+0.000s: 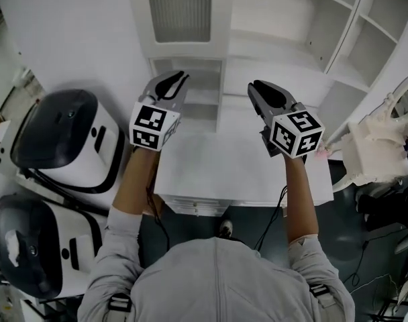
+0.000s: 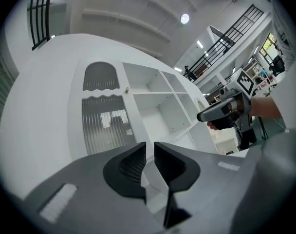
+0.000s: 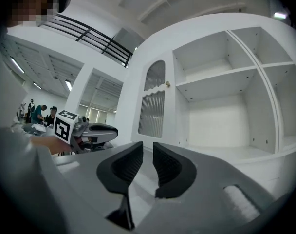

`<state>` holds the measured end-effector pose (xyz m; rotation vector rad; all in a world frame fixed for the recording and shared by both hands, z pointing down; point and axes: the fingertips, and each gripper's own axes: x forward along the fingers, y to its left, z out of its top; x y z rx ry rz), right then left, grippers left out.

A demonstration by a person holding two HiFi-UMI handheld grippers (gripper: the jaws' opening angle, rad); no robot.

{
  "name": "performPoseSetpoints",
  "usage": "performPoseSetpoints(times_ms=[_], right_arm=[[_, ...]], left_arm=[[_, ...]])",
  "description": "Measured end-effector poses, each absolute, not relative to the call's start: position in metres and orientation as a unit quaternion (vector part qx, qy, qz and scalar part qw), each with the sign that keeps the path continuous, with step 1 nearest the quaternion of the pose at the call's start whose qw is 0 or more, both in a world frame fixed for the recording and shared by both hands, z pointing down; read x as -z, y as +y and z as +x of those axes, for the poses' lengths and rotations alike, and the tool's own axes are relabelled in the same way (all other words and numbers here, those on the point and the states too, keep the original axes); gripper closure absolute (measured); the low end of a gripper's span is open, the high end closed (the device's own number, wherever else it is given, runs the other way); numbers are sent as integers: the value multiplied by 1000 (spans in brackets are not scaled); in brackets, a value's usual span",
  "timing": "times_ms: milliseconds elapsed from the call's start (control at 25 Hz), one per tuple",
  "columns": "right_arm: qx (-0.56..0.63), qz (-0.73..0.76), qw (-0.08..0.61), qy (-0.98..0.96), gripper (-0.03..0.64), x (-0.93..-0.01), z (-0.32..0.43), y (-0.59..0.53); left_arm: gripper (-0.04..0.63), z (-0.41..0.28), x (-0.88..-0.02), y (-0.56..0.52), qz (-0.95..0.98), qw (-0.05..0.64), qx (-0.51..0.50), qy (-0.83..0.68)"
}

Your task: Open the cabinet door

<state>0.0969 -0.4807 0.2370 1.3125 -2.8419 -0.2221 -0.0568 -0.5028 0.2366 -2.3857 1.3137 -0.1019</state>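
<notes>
Here, left tool (image 1: 183,76) and right tool (image 1: 253,86) slightly apart, empty; white cabinet (image 1: 258,59) ahead

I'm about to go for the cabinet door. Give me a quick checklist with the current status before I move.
1. Left gripper empty, jaws slightly apart: ok.
2. Right gripper empty, jaws slightly apart: ok.
3. Ribbed-glass door looks shut, ready to be pulled: ok.
4. Door knob in view, nothing in front of it: ok.
5. Both grippers in the air, short of the cabinet, touching nothing: ok.
6. Jaw gap wide enough to take the knob: cannot tell.
</notes>
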Motion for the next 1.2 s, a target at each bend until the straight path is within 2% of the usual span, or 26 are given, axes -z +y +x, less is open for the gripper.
performPoseSetpoints(times_ms=[360,800,1200], right_arm=[[74,351,20,-933,465,-209,93,-565],[70,355,1,-932,459,-174,71,-625],[87,380,6,-921,451,-152,59,-660]], left_arm=[[445,-29,-152,-583,-839,246,0,486],[434,-7,-25,-638,-809,341,-16,478],[434,20,25,-643,-824,396,-65,399]])
